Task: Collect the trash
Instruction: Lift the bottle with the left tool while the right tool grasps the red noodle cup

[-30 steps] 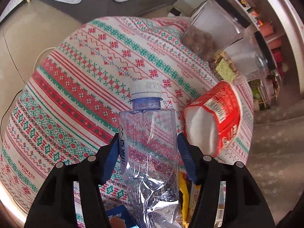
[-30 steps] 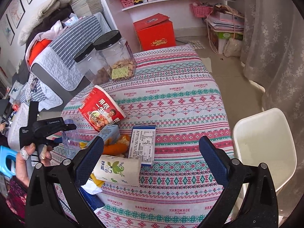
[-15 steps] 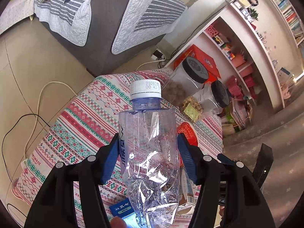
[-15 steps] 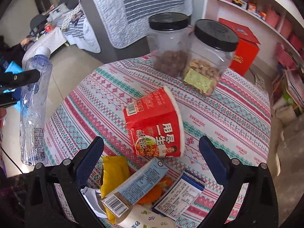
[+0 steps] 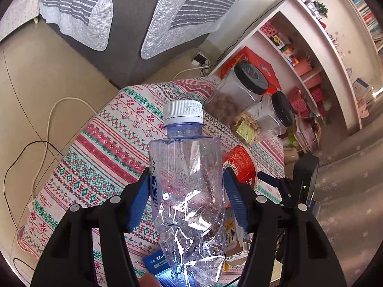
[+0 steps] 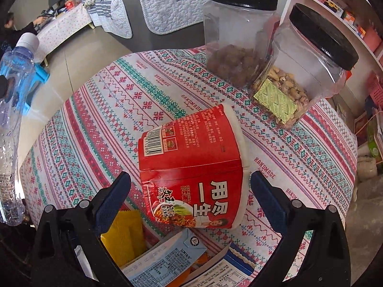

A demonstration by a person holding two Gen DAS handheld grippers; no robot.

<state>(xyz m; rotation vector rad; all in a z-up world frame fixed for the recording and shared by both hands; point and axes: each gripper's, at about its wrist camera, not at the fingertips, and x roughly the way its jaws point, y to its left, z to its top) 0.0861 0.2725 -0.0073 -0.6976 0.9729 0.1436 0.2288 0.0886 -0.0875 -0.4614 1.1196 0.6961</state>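
A crumpled clear plastic bottle (image 5: 186, 179) with a white cap is pinched between the blue pads of my left gripper (image 5: 186, 174), held well above the patterned table (image 5: 115, 143). The same bottle (image 6: 14, 119) shows at the left edge of the right wrist view. A red instant-noodle cup (image 6: 191, 157) lies on its side on the tablecloth. My right gripper (image 6: 190, 177) hangs open over it, one finger on each side, pads not pressing. A yellow wrapper (image 6: 124, 234), a blue-white carton (image 6: 162, 258) and a printed packet (image 6: 222, 272) lie nearer to me.
Two clear jars with black lids (image 6: 237, 38) (image 6: 308, 67), holding nuts, stand at the table's far side. Beyond are a grey sofa with striped quilts (image 5: 134, 24), cables on the floor (image 5: 47, 124) and white shelves (image 5: 311, 55) on the right.
My left gripper has risen with the bottle, away from the tabletop. My right gripper has swung left, rolled and dropped from over the table's near side to astride the noodle cup.
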